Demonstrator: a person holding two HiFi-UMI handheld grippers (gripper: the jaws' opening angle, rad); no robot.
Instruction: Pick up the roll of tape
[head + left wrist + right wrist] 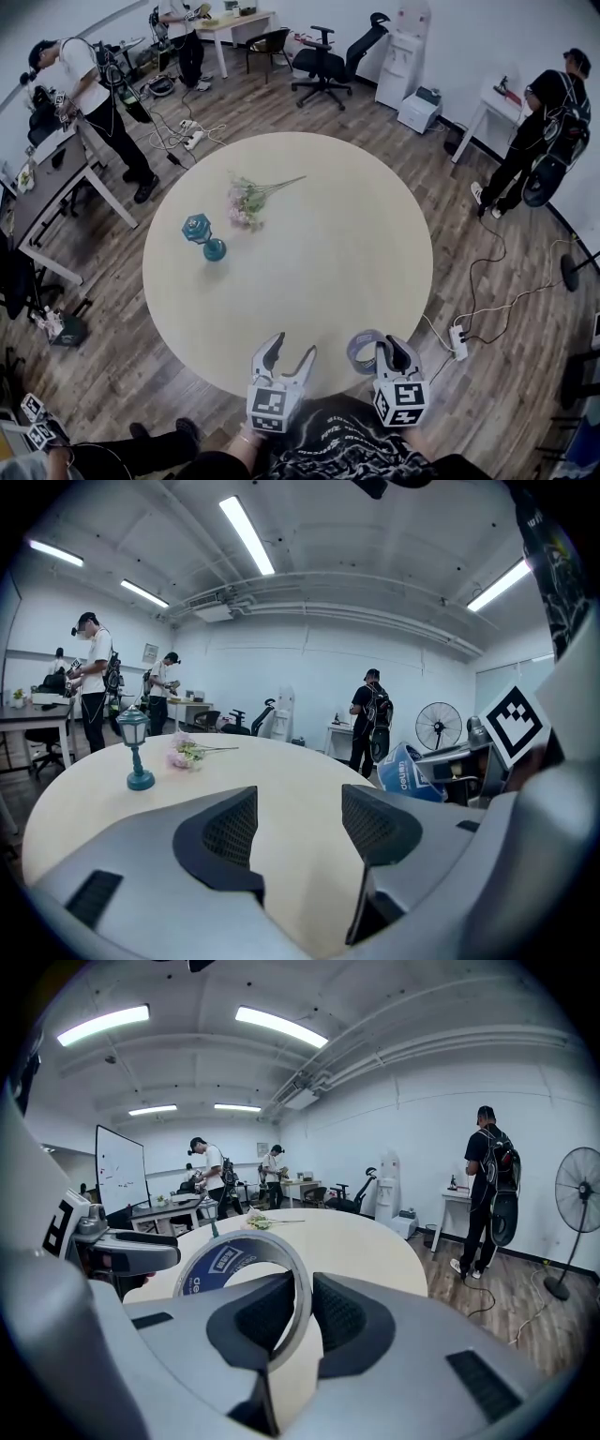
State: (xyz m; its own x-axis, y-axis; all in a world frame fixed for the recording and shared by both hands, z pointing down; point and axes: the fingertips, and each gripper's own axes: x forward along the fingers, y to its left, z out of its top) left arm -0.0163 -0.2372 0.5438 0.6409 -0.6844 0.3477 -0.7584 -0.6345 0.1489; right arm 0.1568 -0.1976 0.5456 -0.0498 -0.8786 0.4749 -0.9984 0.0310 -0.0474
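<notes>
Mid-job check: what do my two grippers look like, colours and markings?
The left gripper and right gripper are alike: light grey moulded bodies, each ending in two curved tongs lined with dark meshed pads. Each carries a white cube with black square markers. No cables show. The person wears a dark patterned top.

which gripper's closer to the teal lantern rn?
Left. The left gripper, open and empty, is below-right of the teal lantern in the head view. The right gripper, shut on the tape roll, is farther out to the right.
</notes>
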